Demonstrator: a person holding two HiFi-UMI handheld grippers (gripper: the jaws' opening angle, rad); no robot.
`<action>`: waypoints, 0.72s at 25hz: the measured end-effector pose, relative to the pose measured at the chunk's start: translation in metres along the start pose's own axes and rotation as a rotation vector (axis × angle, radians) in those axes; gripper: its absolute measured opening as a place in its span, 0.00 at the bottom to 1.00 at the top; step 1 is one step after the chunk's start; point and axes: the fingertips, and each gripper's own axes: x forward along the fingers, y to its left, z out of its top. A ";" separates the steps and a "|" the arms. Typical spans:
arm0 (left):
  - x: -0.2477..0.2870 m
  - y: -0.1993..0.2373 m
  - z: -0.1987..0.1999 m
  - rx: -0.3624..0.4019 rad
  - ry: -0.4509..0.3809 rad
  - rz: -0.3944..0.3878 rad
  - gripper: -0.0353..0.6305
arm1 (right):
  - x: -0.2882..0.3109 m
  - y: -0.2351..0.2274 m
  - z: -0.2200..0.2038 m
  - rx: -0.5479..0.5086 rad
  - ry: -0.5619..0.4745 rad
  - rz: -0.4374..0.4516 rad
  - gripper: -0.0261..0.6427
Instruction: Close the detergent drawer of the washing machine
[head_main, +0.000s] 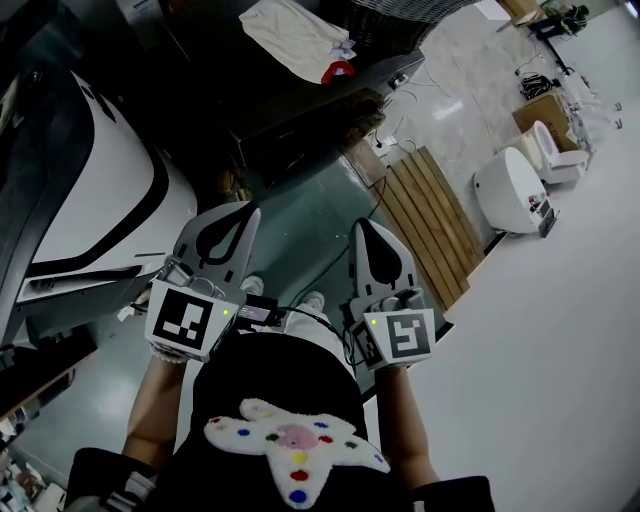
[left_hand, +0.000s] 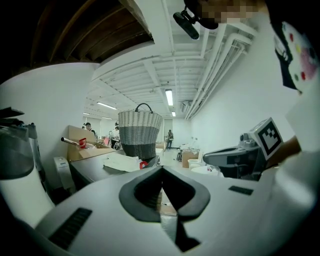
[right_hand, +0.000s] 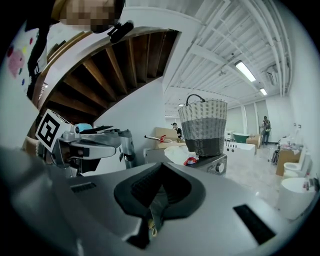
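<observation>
You held two claws, your left claw (head_main: 248, 212) and right claw (head_main: 362, 228), both pressed together on nothing. Beyond their tips stood one washing machine (right_hand: 215, 162), with one wicker basket (right_hand: 202, 125) and one white cloth (right_hand: 177, 153) on top. Its detergent drawer was too dark and small to make out.
</observation>
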 end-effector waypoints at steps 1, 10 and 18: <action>0.000 0.001 0.001 0.000 -0.003 0.002 0.07 | 0.000 0.001 0.001 -0.002 -0.003 0.001 0.05; 0.004 -0.002 0.002 0.014 -0.007 -0.012 0.07 | 0.002 0.007 0.007 -0.034 -0.011 0.027 0.05; 0.008 -0.003 -0.001 0.012 0.002 -0.020 0.07 | 0.003 0.003 0.008 -0.044 -0.002 0.024 0.05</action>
